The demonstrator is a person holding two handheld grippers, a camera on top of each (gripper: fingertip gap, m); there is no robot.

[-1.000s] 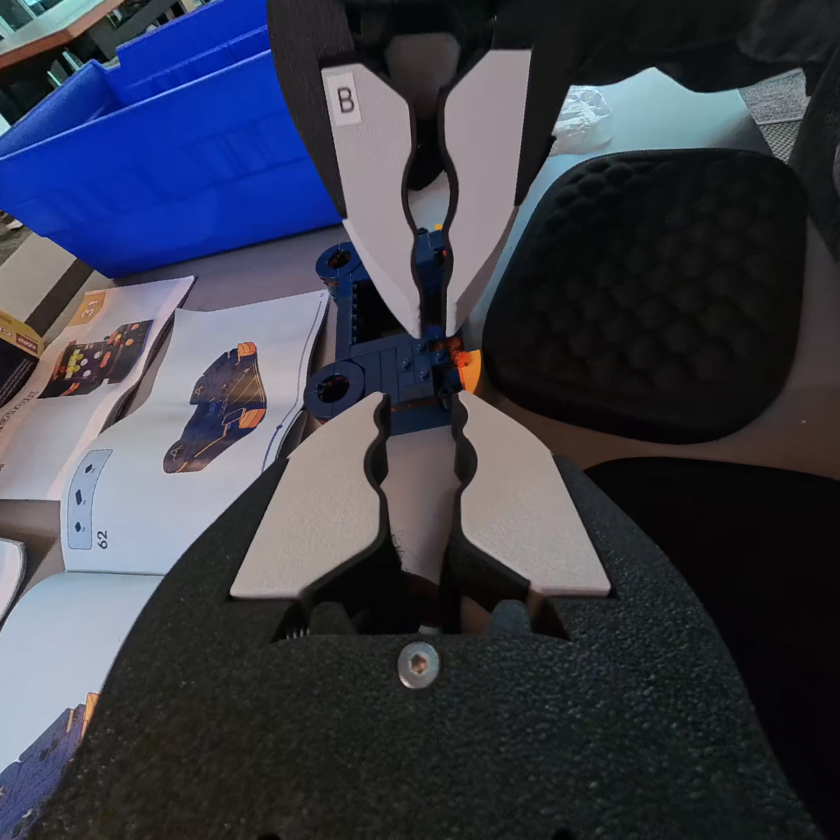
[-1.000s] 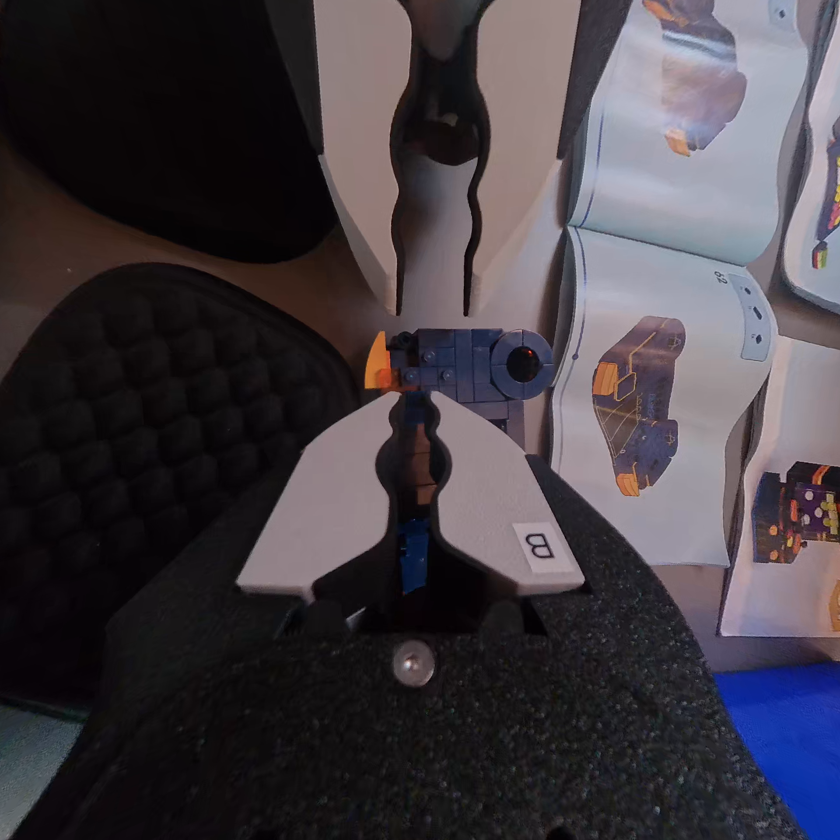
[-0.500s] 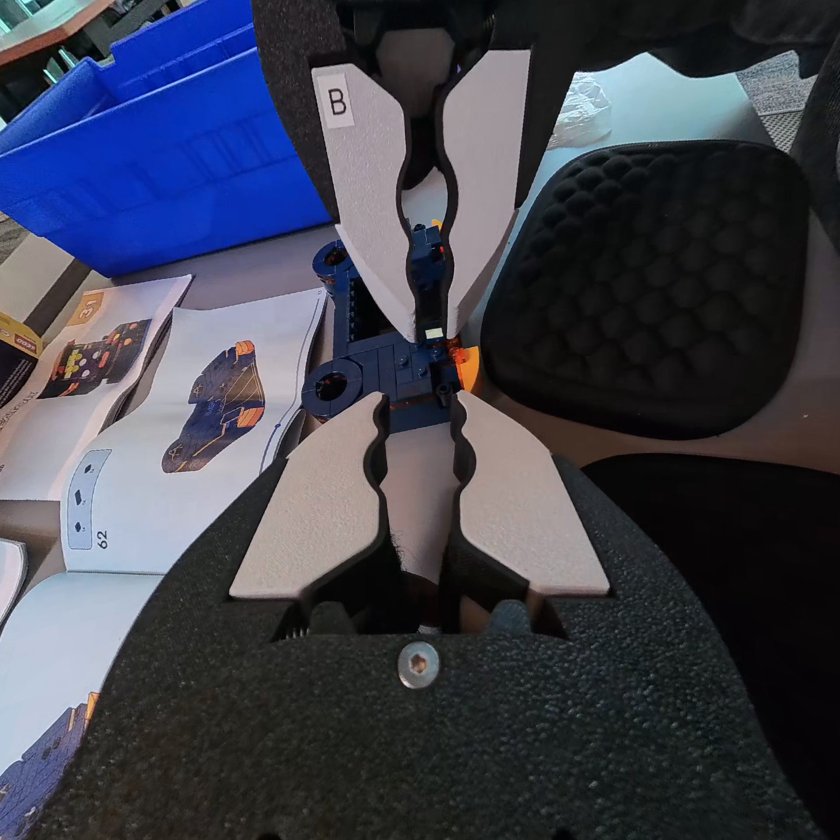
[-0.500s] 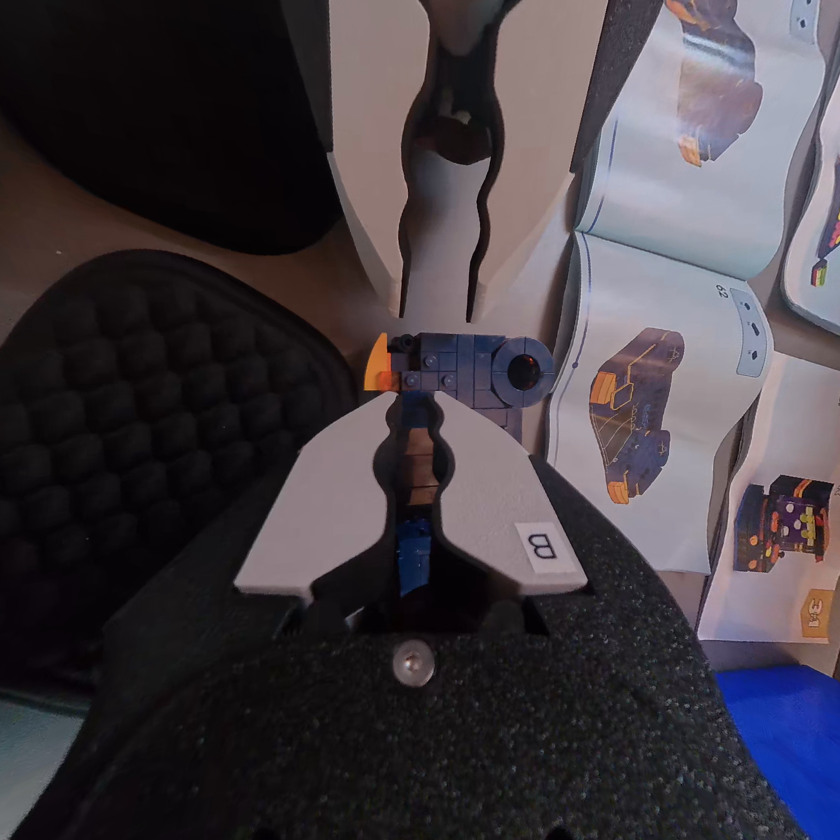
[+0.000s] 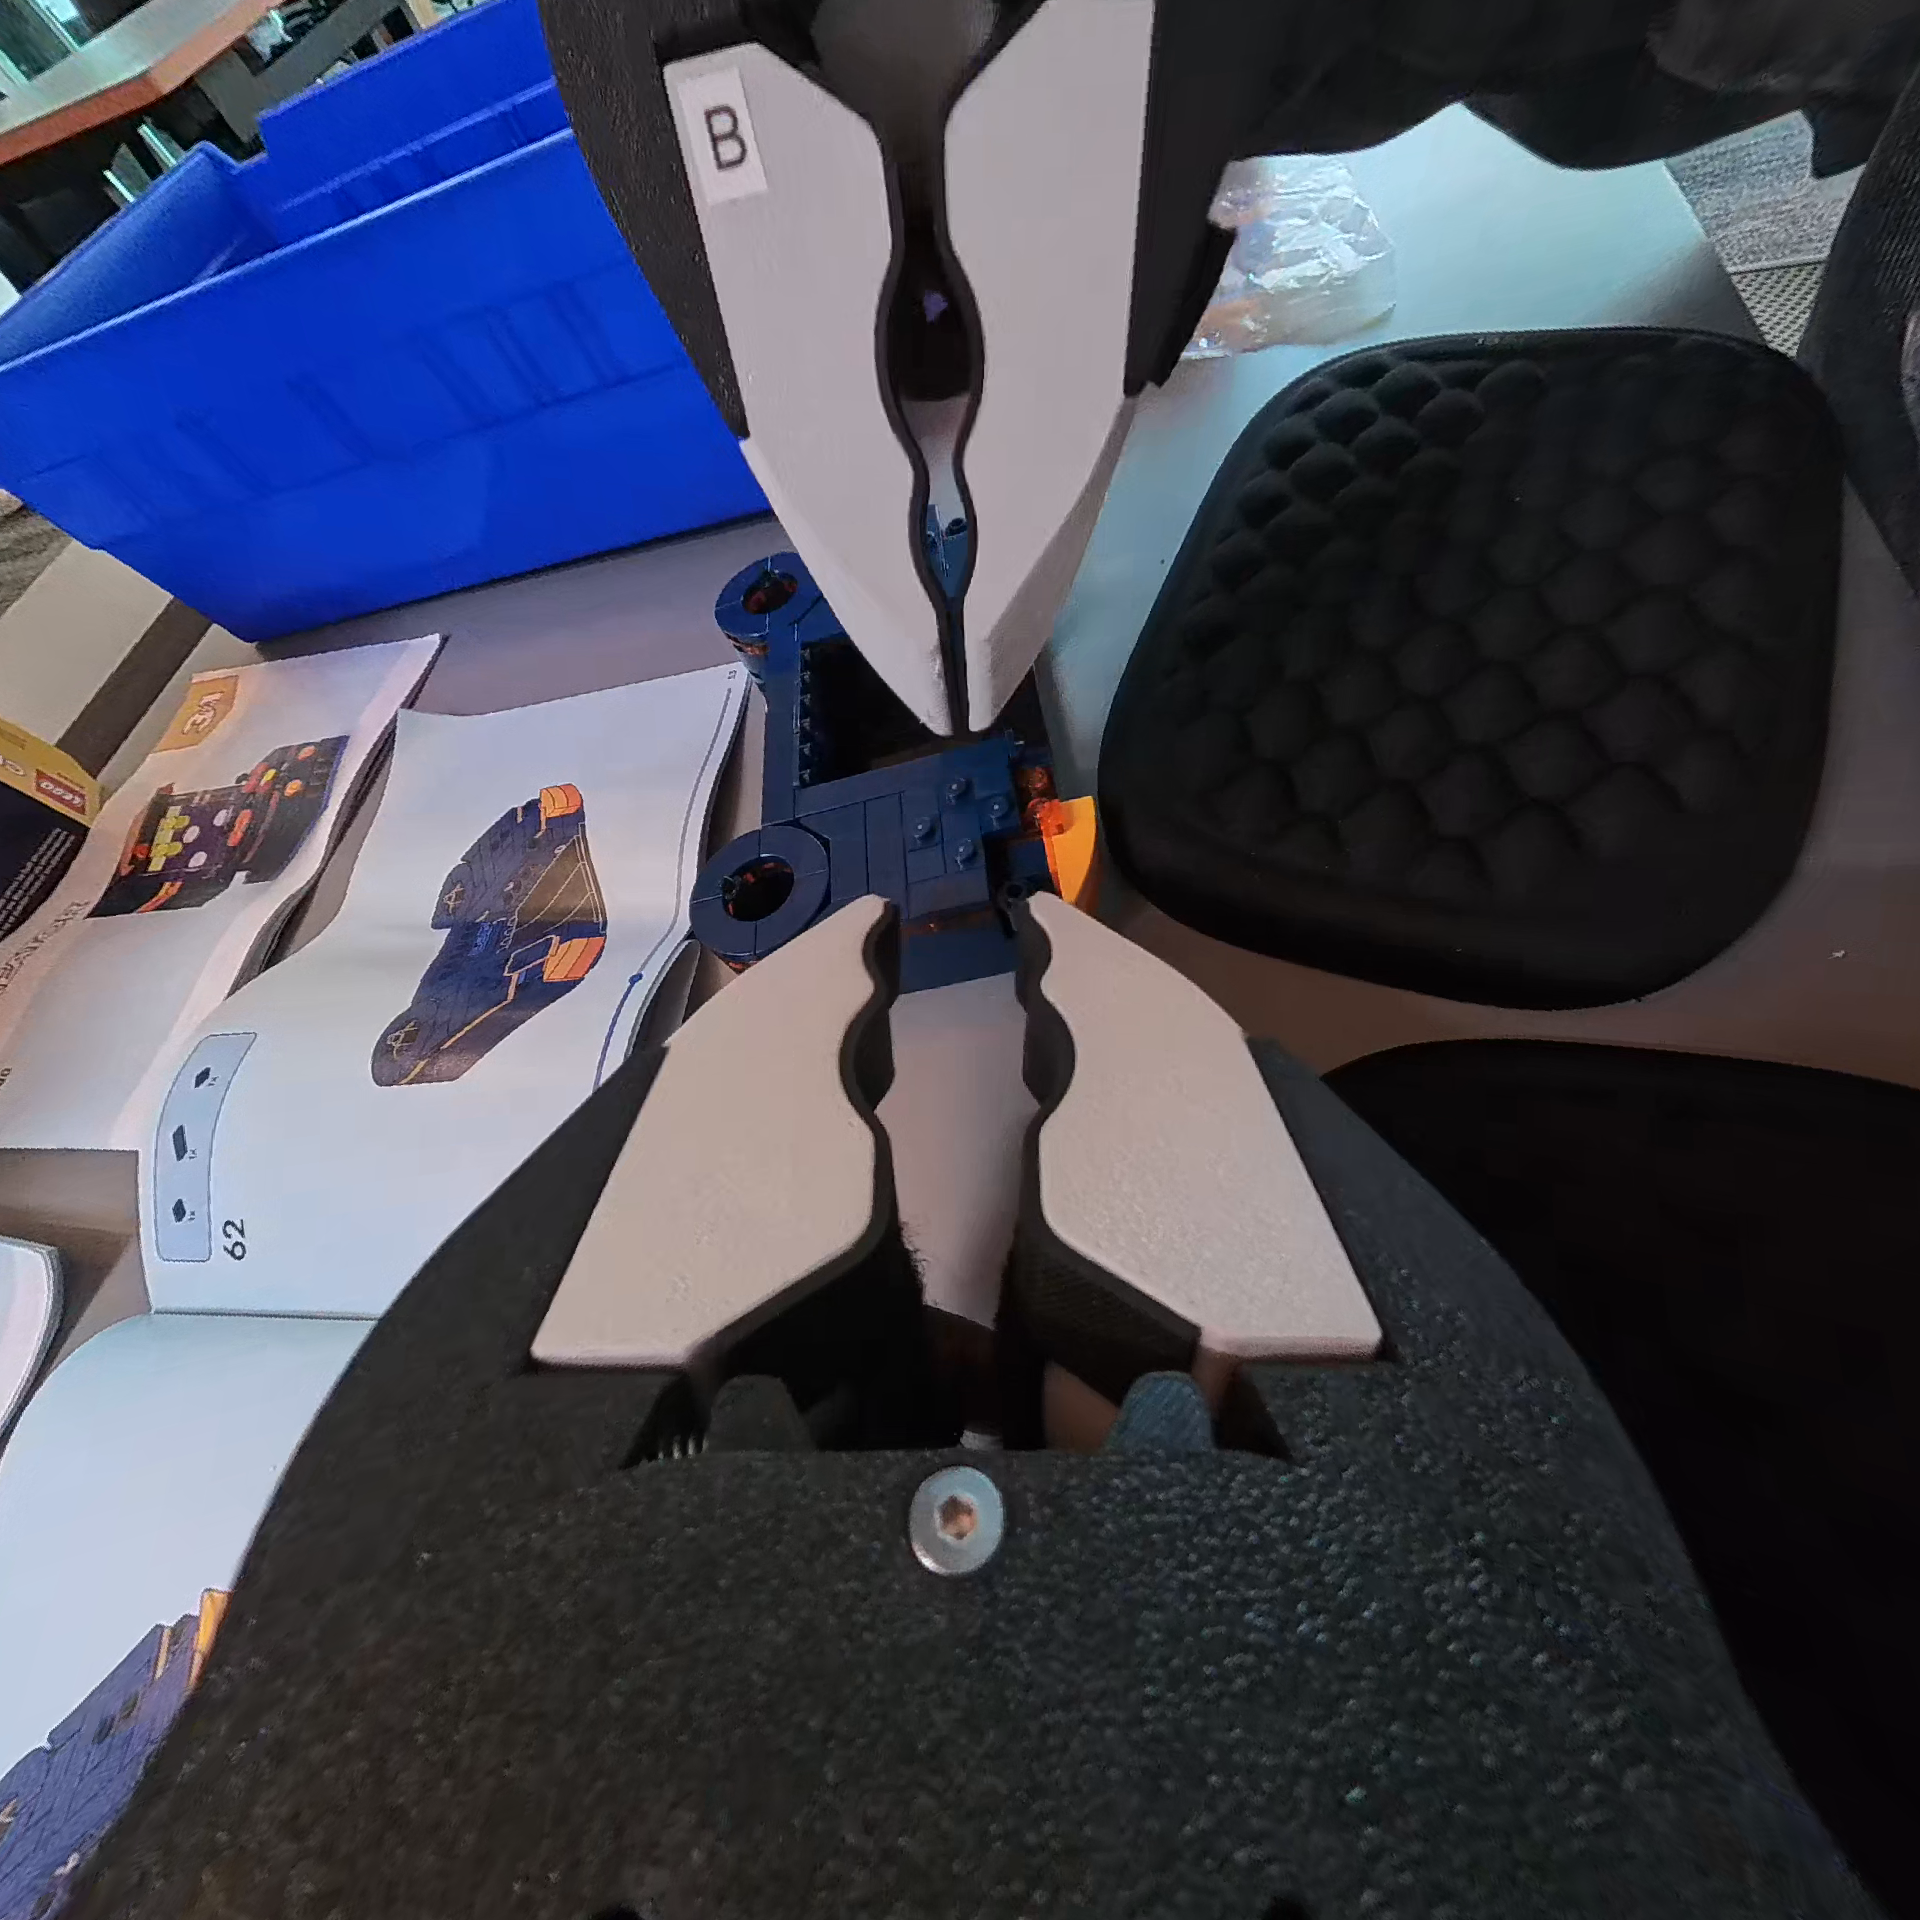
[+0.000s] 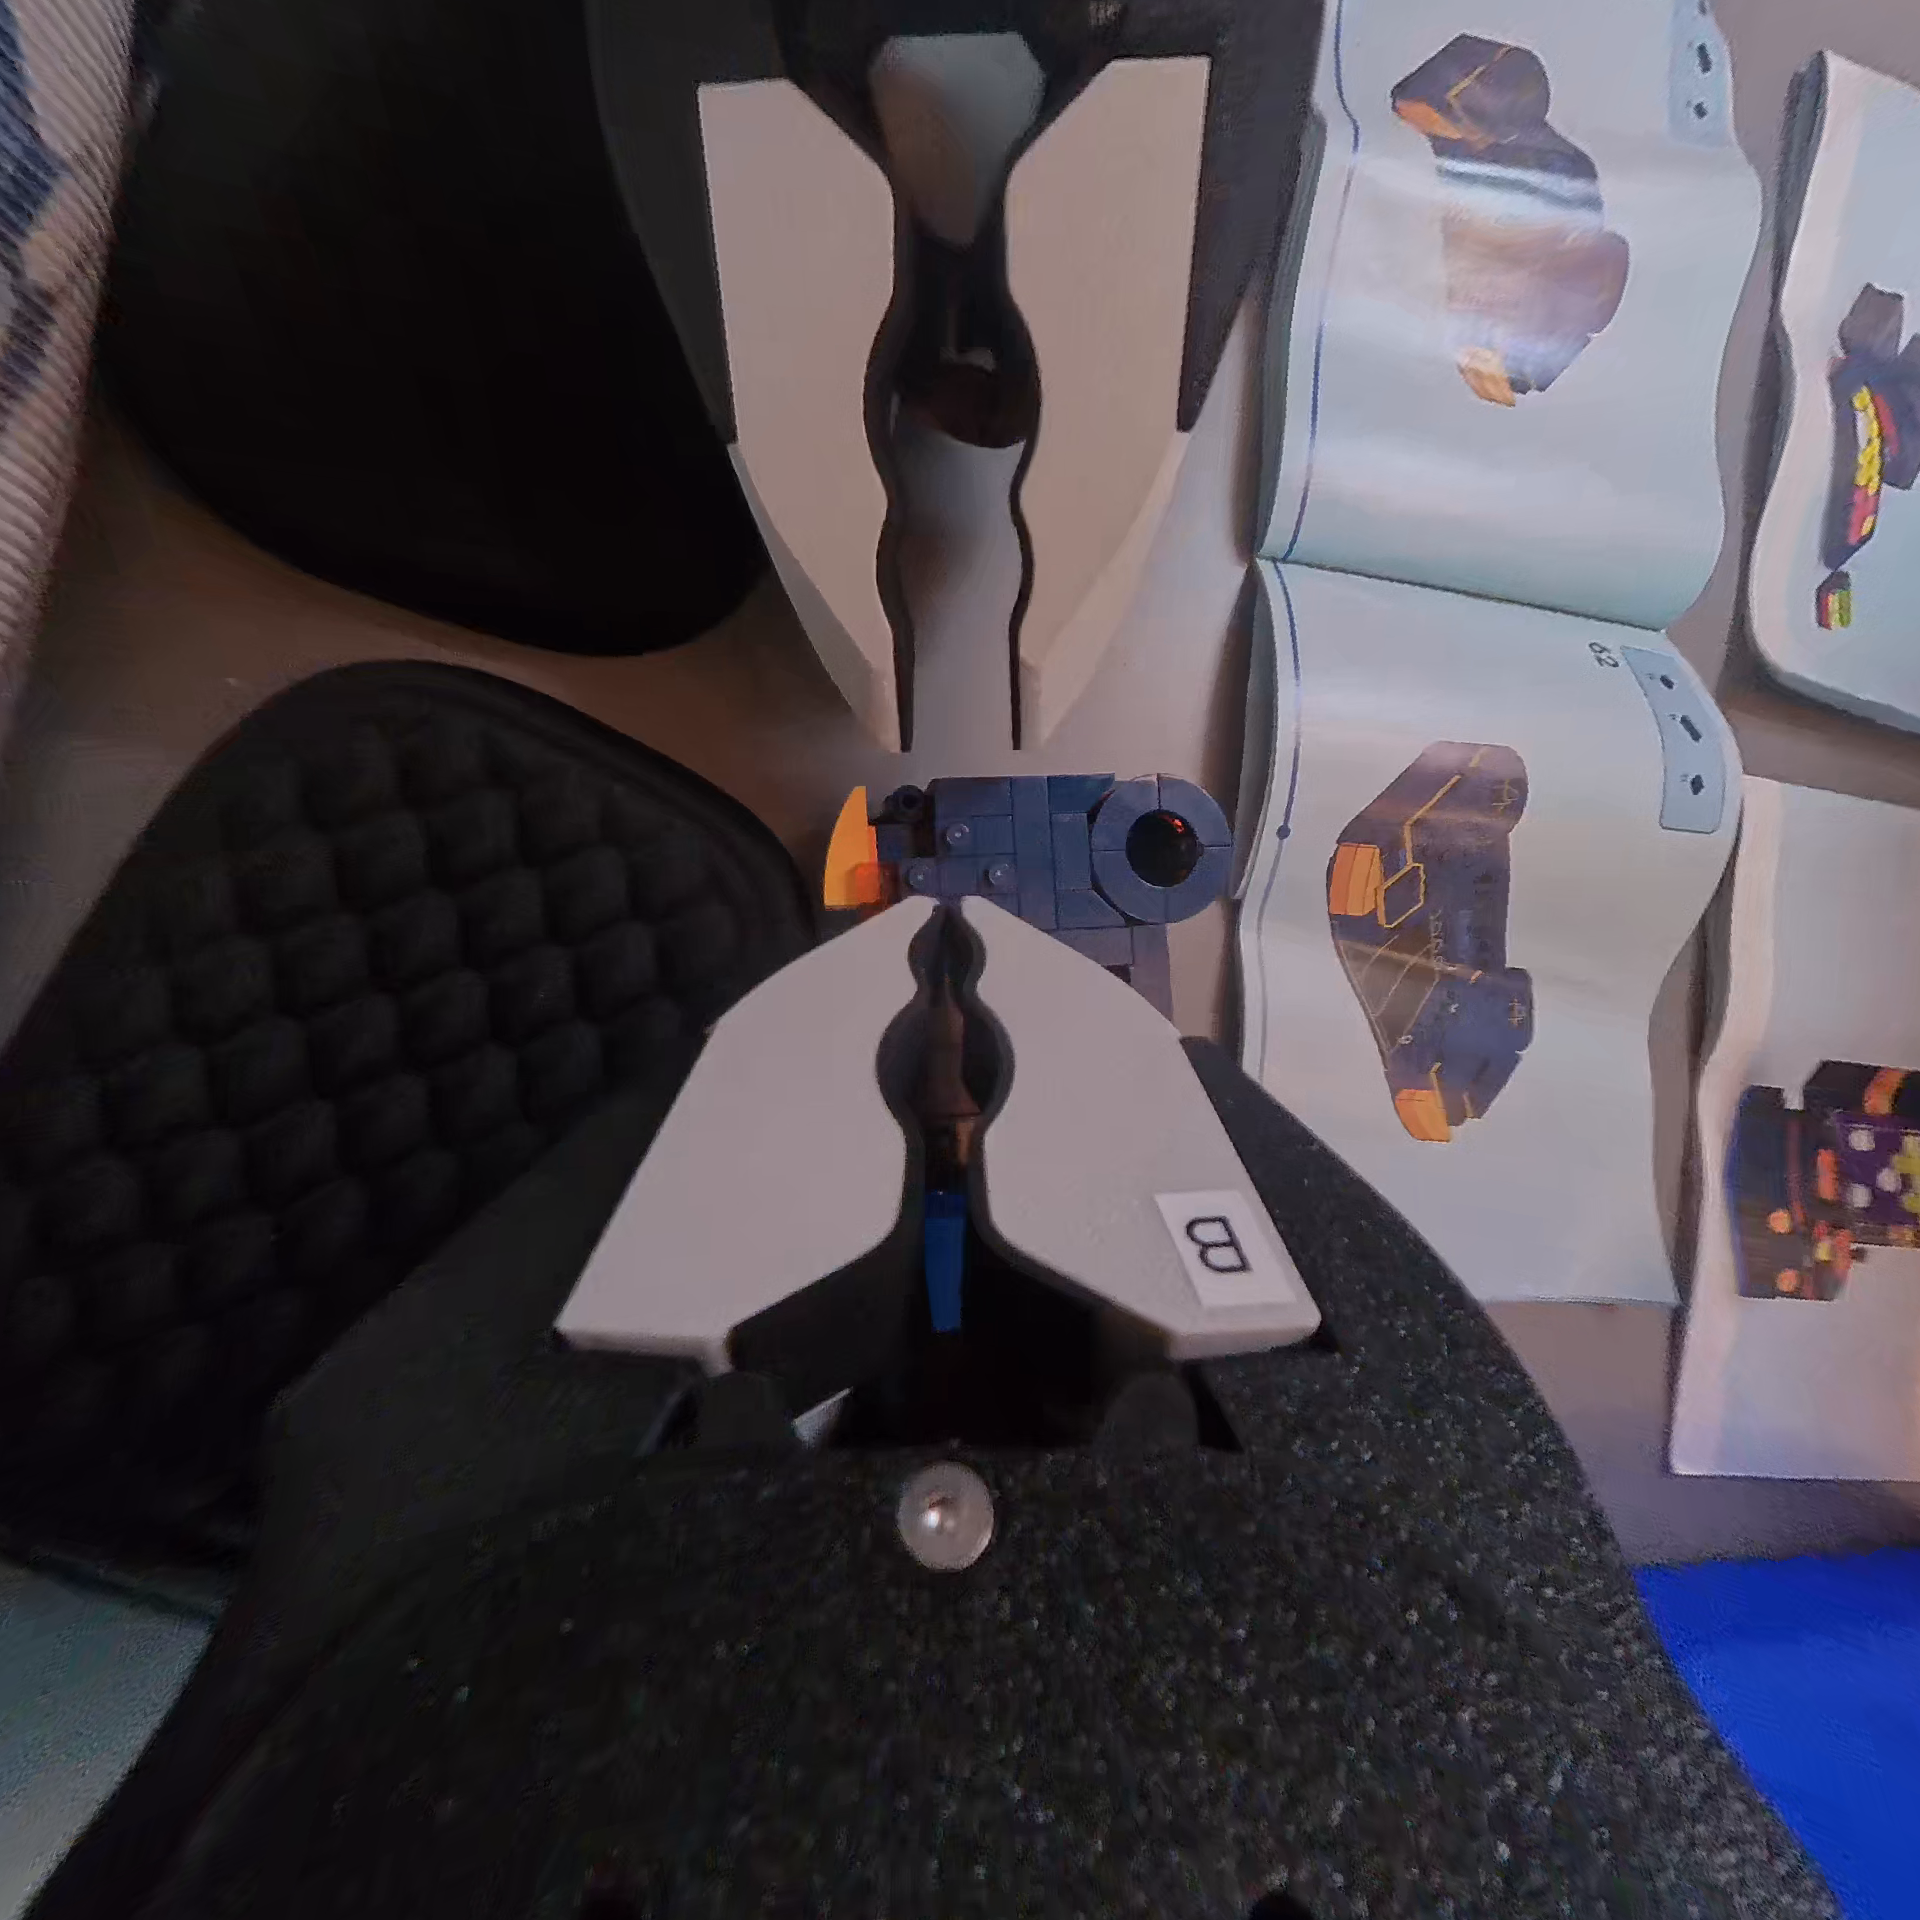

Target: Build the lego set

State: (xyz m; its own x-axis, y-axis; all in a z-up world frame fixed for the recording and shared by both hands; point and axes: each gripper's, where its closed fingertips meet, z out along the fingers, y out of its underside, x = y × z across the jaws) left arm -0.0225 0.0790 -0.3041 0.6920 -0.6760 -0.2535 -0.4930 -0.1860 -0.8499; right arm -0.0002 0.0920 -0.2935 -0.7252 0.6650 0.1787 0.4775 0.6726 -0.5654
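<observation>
- right gripper (image 5: pixel 954 727) has pressed nearly together since half a sec ago, tips now down on the back edge of the dark blue lego model (image 5: pixel 894 831). a small blue piece shows wedged between its fingers higher up in the left wrist view; can't tell if tips pinch anything themselves.
- prob means the piece is being seated or pushed onto the model, so this step looks close to done, though not confirmed.
- left gripper (image 5: pixel 954 914) spread apart, same as before, tips just at the near edge of the model, not clamping it. looks like bracing only.
- model sits on the table (image 5: pixel 1507 229), flat, between the two grippers, orange curved piece (image 5: pixel 1070 842) on its right end, round ring part on its left.
- around: open instruction booklet (image 5: pixel 468 935) just left of the model, blue bin (image 5: pixel 364 395) behind that, black padded cushion (image 5: pixel 1475 665) touching or just beside the orange end, clear plastic bag (image 5: pixel 1299 260) farther back.
- in the way: cushion crowds the orange end, booklet edge crowds the ring side; little room to regrip sideways.
</observation>
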